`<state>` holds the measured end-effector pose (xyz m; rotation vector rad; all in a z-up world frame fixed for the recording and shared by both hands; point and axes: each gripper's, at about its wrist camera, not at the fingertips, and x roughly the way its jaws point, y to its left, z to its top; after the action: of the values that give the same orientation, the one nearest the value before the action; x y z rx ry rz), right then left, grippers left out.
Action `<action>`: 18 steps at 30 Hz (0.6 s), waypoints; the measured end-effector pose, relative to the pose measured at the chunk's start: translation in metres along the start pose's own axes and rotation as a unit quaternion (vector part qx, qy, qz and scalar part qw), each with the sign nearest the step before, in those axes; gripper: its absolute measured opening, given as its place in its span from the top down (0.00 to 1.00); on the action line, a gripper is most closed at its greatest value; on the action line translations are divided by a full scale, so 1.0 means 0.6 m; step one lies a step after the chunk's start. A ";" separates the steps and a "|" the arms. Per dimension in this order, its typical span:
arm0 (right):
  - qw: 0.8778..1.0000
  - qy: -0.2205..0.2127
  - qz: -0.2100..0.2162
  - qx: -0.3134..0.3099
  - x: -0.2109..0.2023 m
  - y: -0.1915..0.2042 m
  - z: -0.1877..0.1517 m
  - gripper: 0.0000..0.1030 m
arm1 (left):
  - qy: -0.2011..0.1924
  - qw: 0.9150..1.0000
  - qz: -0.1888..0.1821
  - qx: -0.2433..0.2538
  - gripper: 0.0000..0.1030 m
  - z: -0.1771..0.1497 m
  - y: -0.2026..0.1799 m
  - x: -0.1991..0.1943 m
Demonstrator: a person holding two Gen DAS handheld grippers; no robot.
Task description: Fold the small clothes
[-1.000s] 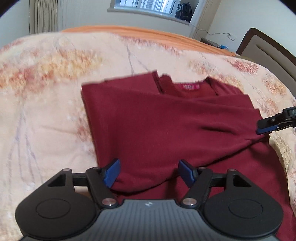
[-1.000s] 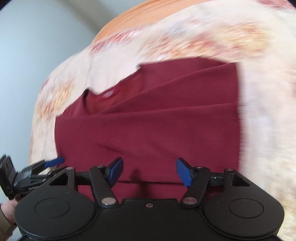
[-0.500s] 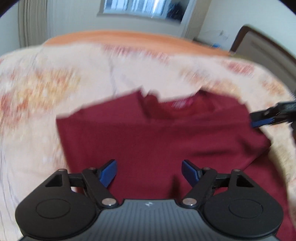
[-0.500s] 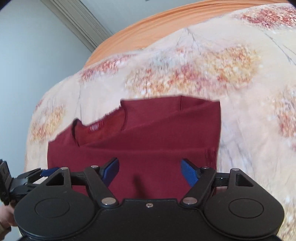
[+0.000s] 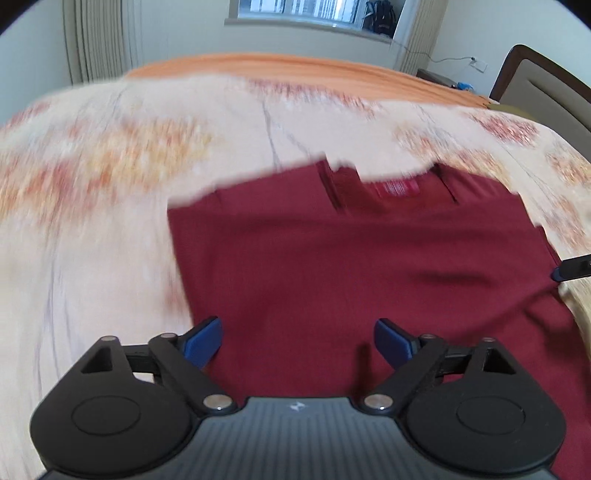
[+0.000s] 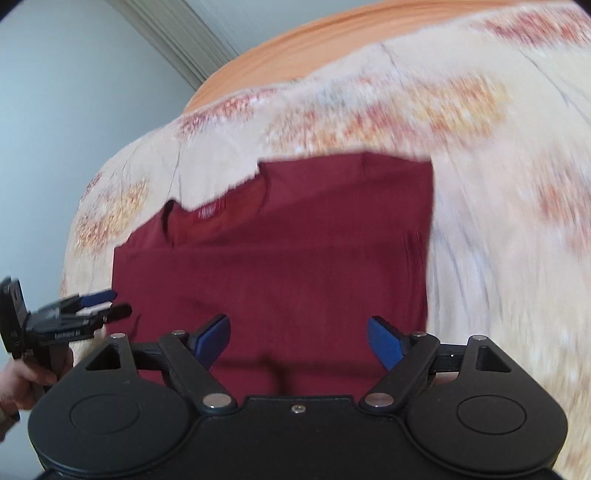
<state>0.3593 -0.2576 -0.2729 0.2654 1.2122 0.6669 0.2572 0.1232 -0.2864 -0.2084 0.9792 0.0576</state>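
A dark red shirt [image 5: 332, 266] lies flat on the bed with both sides folded in, collar and label at the far end. It also shows in the right wrist view [image 6: 295, 258]. My left gripper [image 5: 297, 343] is open and empty above the shirt's near left part. My right gripper [image 6: 297, 339] is open and empty above the shirt's near edge. The left gripper appears at the left of the right wrist view [image 6: 107, 302], and a tip of the right gripper at the right edge of the left wrist view [image 5: 572, 269].
The shirt rests on a cream floral bedspread [image 5: 110, 184] over an orange sheet [image 5: 295, 62]. A headboard [image 5: 546, 85] stands at the right, with a window [image 5: 306, 11] and curtains on the far wall.
Both grippers have let go of the sleeve folds and drawn back toward the shirt's near edge. The shirt now lies folded in on both sides.
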 end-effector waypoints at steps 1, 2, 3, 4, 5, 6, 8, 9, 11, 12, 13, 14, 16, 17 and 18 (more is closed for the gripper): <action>1.000 0.004 0.001 0.007 -0.005 -0.001 -0.021 0.18 | 0.008 1.000 -0.003 -0.006 0.10 -0.021 -0.002 -0.008; 1.000 0.007 0.001 0.016 -0.010 -0.001 -0.040 0.18 | 0.017 1.000 -0.003 -0.015 0.10 -0.043 -0.002 -0.017; 1.000 0.009 0.001 0.027 -0.016 -0.002 -0.062 0.18 | 0.029 0.999 -0.005 -0.027 0.10 -0.067 -0.004 -0.028; 0.999 0.009 0.004 0.037 -0.022 -0.001 -0.084 0.18 | 0.035 0.999 -0.007 -0.038 0.10 -0.092 -0.006 -0.040; 0.999 0.010 0.006 0.044 -0.028 0.001 -0.109 0.18 | 0.043 0.998 -0.009 -0.045 0.10 -0.118 -0.009 -0.054; 0.999 0.012 0.006 0.050 -0.033 0.004 -0.131 0.18 | 0.052 0.998 -0.010 -0.046 0.10 -0.144 -0.014 -0.067; 0.998 0.019 0.002 0.059 -0.048 0.013 -0.179 0.18 | 0.064 0.998 -0.007 -0.030 0.09 -0.191 -0.030 -0.097; 0.998 0.024 0.002 0.065 -0.056 0.017 -0.202 0.18 | 0.070 0.997 -0.009 -0.019 0.08 -0.212 -0.038 -0.111; 0.996 0.035 -0.003 0.078 -0.076 0.026 -0.247 0.18 | 0.086 0.996 -0.016 -0.005 0.07 -0.248 -0.048 -0.139; 0.996 0.041 -0.007 0.083 -0.087 0.029 -0.268 0.18 | 0.092 0.996 -0.016 -0.005 0.07 -0.263 -0.049 -0.151; 0.995 0.047 -0.011 0.087 -0.099 0.033 -0.287 0.18 | 0.098 0.995 -0.021 -0.011 0.07 -0.276 -0.047 -0.162; 0.995 0.052 -0.016 0.089 -0.112 0.036 -0.304 0.18 | 0.104 0.994 -0.030 -0.022 0.07 -0.288 -0.043 -0.171; 0.995 0.051 -0.031 0.083 -0.144 0.044 -0.335 0.18 | 0.110 0.992 -0.039 -0.041 0.07 -0.306 -0.037 -0.189; 0.995 0.048 -0.037 0.081 -0.161 0.047 -0.349 0.18 | 0.109 0.992 -0.044 -0.046 0.07 -0.313 -0.035 -0.198; 0.995 0.043 -0.046 0.080 -0.178 0.048 -0.360 0.18 | 0.108 0.992 -0.051 -0.048 0.07 -0.318 -0.034 -0.206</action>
<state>0.1295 -0.3330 -0.2504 0.3138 1.3551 0.5058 0.0351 0.0704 -0.2843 -0.3587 1.1810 -0.0110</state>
